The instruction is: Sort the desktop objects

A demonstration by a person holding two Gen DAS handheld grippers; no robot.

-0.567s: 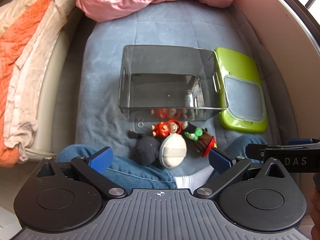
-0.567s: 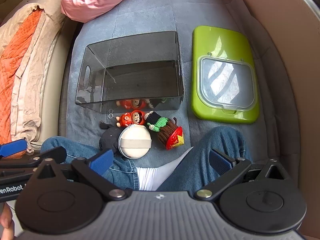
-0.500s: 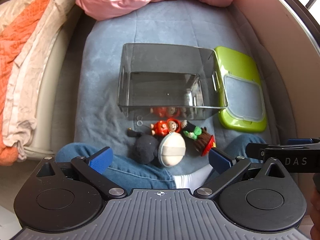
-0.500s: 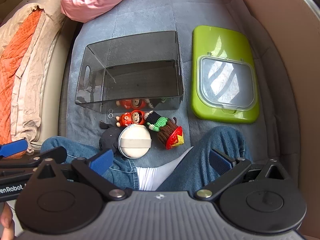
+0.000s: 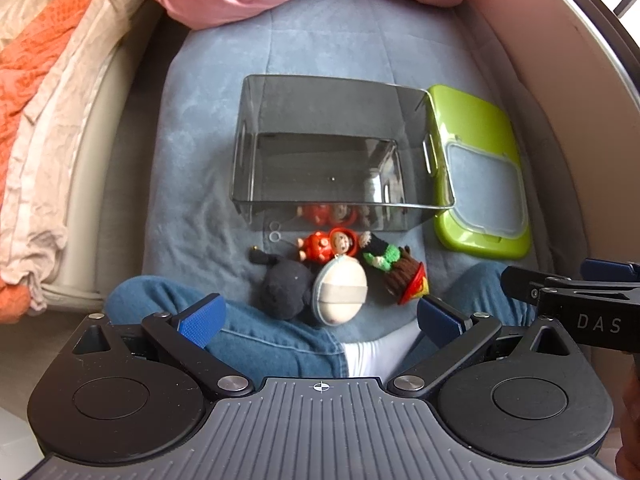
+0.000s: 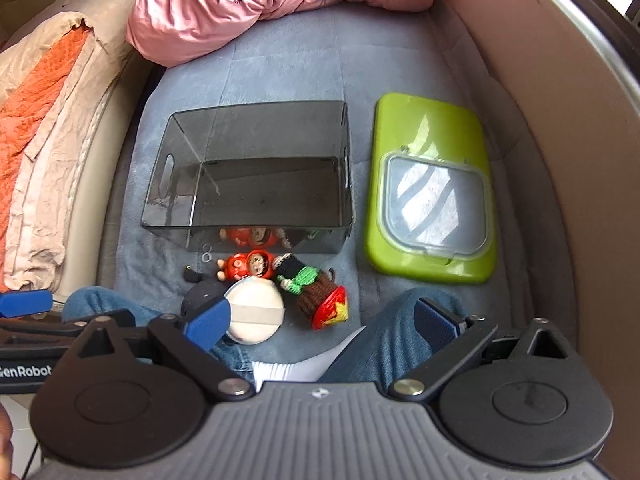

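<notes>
Smoky grey clear plastic bin (image 5: 336, 168) sits empty on the blue-grey cushion (image 5: 208, 184), its near wall just behind a tight cluster of toys: a red figurine (image 5: 324, 245), a black plush (image 5: 285, 293), a round cream pouch (image 5: 340, 290) and a knitted green-and-brown doll (image 5: 394, 267). A lime-green lid (image 6: 430, 196) lies beside the bin. My left gripper (image 5: 320, 316) and right gripper (image 6: 320, 322) both hover with jaws wide apart, empty. Knees in jeans (image 5: 256, 332) crowd the near edge. My right gripper's blue pad (image 6: 208, 322) partly covers the plush.
</notes>
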